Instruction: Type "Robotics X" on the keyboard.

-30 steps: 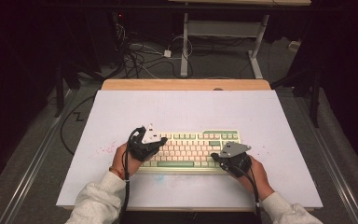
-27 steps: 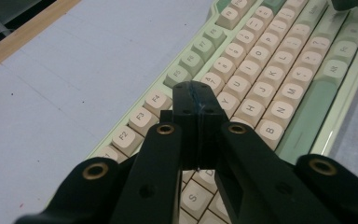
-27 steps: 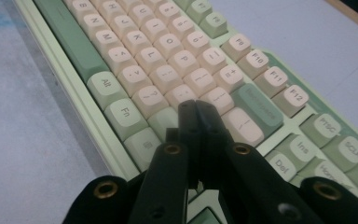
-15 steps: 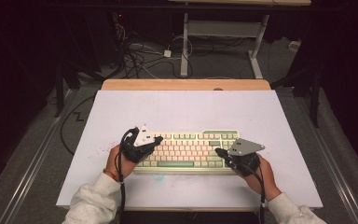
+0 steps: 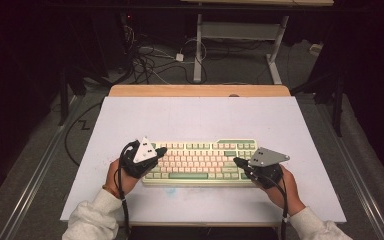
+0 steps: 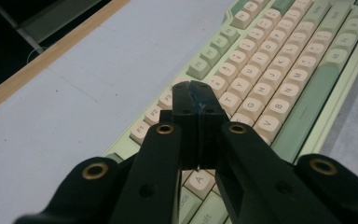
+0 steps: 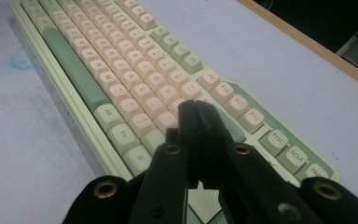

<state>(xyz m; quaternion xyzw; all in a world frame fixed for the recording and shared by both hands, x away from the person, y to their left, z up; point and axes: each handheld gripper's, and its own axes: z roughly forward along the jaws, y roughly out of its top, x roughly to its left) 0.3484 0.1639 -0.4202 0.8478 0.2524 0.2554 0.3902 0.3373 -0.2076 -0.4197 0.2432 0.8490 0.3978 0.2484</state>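
A mechanical keyboard (image 5: 200, 161) lies flat near the front middle of the pale lavender table mat (image 5: 200, 120), its long side running left to right. Its case is light green plastic, its rounded sculpted keycaps cream with sage-green modifiers and a long green space bar (image 7: 72, 70).

The left gripper (image 5: 157, 150) rests over the keyboard's left end, its black matte jaws pressed together with nothing between them, tips above the function and number rows. The right gripper (image 5: 237, 161) sits over the right end, jaws likewise closed and empty.

A wooden table edge (image 5: 200, 90) shows beyond the mat.

Compared with a second ago, both grippers have drawn slightly outward toward the keyboard's ends; the keyboard has not moved.
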